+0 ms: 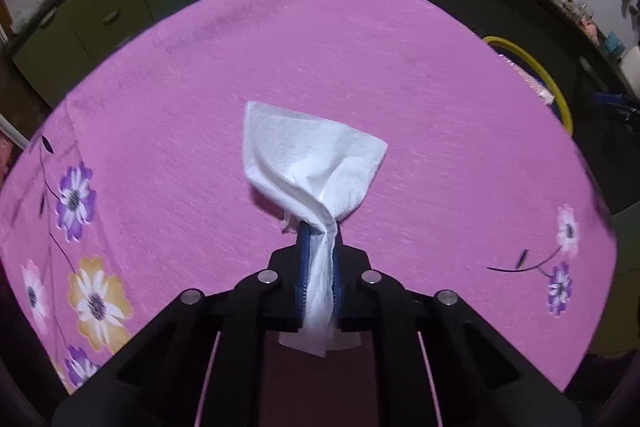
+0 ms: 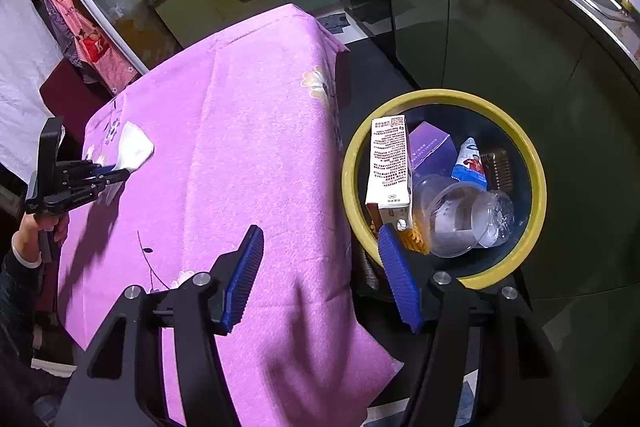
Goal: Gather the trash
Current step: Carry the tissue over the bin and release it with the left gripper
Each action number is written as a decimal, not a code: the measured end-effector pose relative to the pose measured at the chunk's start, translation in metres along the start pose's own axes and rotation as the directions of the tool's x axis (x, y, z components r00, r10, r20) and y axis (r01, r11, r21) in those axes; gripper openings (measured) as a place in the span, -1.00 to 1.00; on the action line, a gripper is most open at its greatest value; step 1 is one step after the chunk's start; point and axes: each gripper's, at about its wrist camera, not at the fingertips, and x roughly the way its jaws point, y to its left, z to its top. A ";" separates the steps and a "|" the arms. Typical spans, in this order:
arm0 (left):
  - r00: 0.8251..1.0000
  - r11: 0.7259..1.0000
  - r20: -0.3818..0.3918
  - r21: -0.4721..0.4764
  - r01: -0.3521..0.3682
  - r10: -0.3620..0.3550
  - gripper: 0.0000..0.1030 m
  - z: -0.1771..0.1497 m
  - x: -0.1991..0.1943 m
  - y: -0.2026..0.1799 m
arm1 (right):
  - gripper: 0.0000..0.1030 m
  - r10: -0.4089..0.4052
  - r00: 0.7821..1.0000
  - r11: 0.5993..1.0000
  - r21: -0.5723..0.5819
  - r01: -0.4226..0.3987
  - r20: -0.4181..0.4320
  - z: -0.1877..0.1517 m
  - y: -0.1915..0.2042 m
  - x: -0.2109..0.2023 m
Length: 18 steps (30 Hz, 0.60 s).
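**Last tissue leaves the table as bin waits at the far edge**

At the left of the room, the left gripper (image 1: pixel 319 227) has its blue pads pressed together on a white tissue (image 1: pixel 312 163), pinched at its twisted lower end so that the loose sheet fans out beyond the tips. The tissue seems raised off the pink tablecloth (image 1: pixel 360 47) rather than lying flat on it, though how far cannot be told; a grip on the gathered end looks chosen to keep the thin paper from slipping out on the way across. In the right wrist view the same tool is near the table's left side, with the person's hand (image 2: pixel 40 227) around its handle.

Across the cloth, the right gripper (image 2: pixel 320 259) hangs over the table's right edge with its fingers spread wide and nothing between them, as if just freed of a load or kept clear of the path.

Farthest right, on the floor just beside the table, stands the yellow-rimmed bin (image 2: pixel 532 163), placed where either hand can reach it. Inside it already lie a milk carton (image 2: pixel 390 167), a purple box (image 2: pixel 430 147), a clear plastic cup (image 2: pixel 452 219), a blue-and-white wrapper (image 2: pixel 470 163) and a brown bottle (image 2: pixel 496 167). No other litter shows on the cloth, so the job looks close to done: the tissue needs only to be carried over the rim.
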 end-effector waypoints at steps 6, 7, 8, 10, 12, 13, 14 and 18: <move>0.999 0.999 0.025 0.040 0.031 -0.032 -0.86 0.000 -0.016 -0.025 | 0.15 -0.001 1.000 1.000 0.011 0.001 0.016 -0.003 -0.006 -0.008; 0.999 0.998 0.030 0.054 0.039 -0.041 -0.86 0.003 -0.021 -0.032 | 0.15 -0.006 1.000 1.000 0.014 0.006 0.021 -0.004 -0.008 -0.010; 0.998 0.996 0.033 0.071 0.054 -0.057 -0.86 0.007 -0.026 -0.041 | 0.15 -0.010 1.000 1.000 0.016 0.010 0.027 -0.005 -0.010 -0.012; 0.996 0.991 0.038 0.102 0.082 -0.086 -0.86 0.016 -0.032 -0.057 | 0.15 -0.024 0.999 0.999 0.028 0.023 0.043 -0.008 -0.016 -0.020; 0.992 0.982 0.040 0.156 0.111 -0.119 -0.86 0.028 -0.039 -0.082 | 0.15 -0.033 0.998 0.998 0.048 0.030 0.062 -0.012 -0.025 -0.030; 0.989 0.974 0.042 0.187 0.129 -0.139 -0.86 0.037 -0.040 -0.097 | 0.15 -0.041 0.997 0.998 0.059 0.037 0.071 -0.015 -0.030 -0.035; 0.986 0.965 0.039 0.215 0.152 -0.164 -0.86 0.046 -0.041 -0.113 | 0.15 -0.048 0.996 0.997 0.068 0.042 0.076 -0.018 -0.035 -0.039; 0.974 0.928 0.026 0.309 0.208 -0.227 -0.86 0.080 -0.035 -0.175 | 0.15 -0.093 0.991 0.989 0.125 0.080 0.100 -0.037 -0.061 -0.059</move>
